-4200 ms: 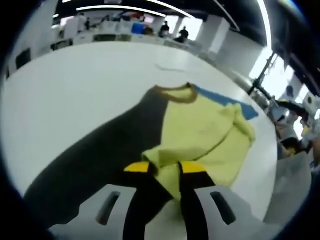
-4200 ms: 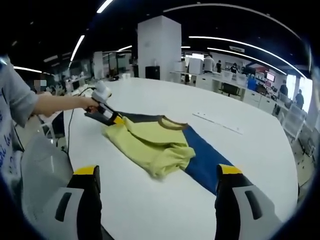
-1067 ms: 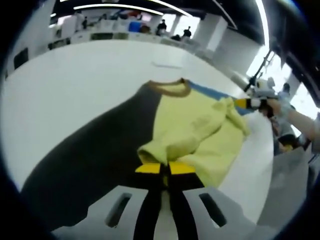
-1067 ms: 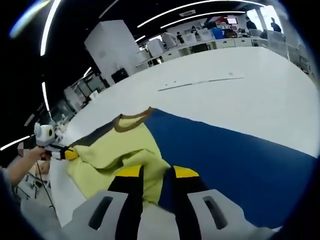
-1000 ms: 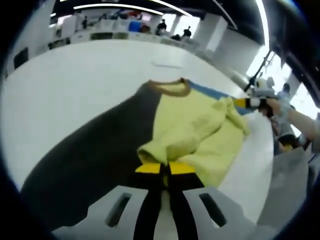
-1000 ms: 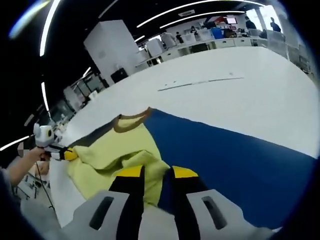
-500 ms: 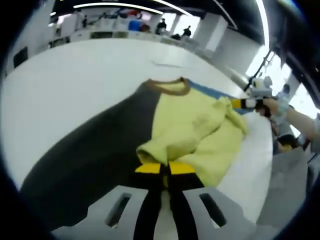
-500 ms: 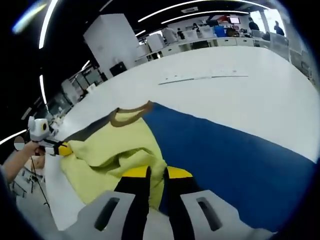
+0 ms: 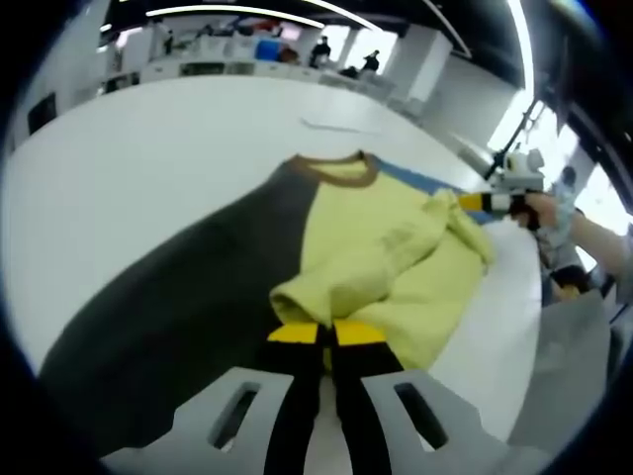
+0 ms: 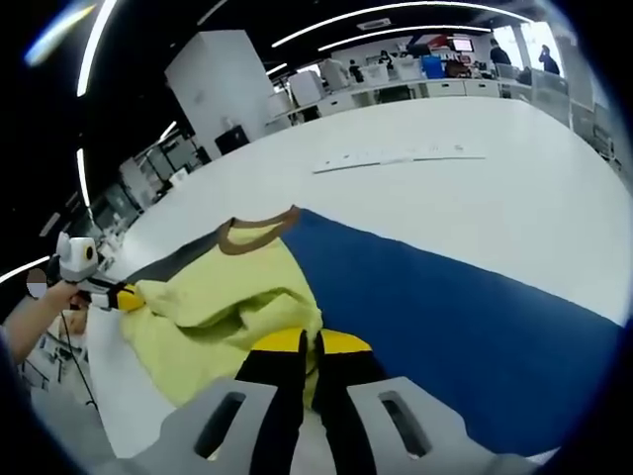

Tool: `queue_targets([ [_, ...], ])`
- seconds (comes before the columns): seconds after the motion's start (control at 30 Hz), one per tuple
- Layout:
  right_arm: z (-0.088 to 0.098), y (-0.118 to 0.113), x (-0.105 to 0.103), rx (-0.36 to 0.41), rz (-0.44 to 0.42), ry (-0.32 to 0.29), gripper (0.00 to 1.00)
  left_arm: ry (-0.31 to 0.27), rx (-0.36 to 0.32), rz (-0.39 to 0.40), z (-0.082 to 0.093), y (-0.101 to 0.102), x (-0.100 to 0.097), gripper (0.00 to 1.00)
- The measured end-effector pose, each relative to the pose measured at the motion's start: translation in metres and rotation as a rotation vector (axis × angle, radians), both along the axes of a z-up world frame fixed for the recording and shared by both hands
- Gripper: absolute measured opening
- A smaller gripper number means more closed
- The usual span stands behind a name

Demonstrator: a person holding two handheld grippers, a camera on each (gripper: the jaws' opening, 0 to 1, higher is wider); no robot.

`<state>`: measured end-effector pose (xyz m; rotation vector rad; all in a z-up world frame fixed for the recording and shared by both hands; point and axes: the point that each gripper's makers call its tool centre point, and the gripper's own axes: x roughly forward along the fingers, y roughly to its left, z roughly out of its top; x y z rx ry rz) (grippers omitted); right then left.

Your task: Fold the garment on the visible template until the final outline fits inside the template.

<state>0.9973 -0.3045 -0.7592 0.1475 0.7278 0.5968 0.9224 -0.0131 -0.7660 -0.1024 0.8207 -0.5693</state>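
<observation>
A yellow garment (image 9: 396, 252) with a brown collar (image 9: 336, 170) lies bunched on a two-tone template, dark grey (image 9: 168, 307) on one half and blue (image 10: 445, 307) on the other. My left gripper (image 9: 325, 332) is shut on the garment's near folded edge. My right gripper (image 10: 310, 341) is shut on the opposite edge of the yellow garment (image 10: 227, 287). In the left gripper view the right gripper (image 9: 485, 202) grips the far corner. In the right gripper view the left gripper (image 10: 114, 294) holds the cloth at the far left, a hand behind it.
The white table (image 9: 148, 148) stretches wide around the template. A thin white strip (image 10: 396, 158) lies on the table beyond the blue half. Desks, shelves and people stand far behind (image 9: 326, 54).
The right gripper has closed fully on the garment edge and drawn it slightly back; since 4.2 s ago it went from open above the table to gripping. The left gripper stays shut.
</observation>
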Motion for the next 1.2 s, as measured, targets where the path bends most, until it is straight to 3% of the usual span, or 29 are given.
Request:
queue_targets([
  [0.7,0.019,-0.022,-0.01,-0.053,0.026,-0.069,0.04,-0.037,0.037,0.017,0.013,0.011,-0.002,0.0],
  [1.2,0.042,-0.026,-0.026,-0.081,0.081,-0.154,0.04,-0.074,0.035,-0.004,0.034,-0.007,-0.032,0.0],
])
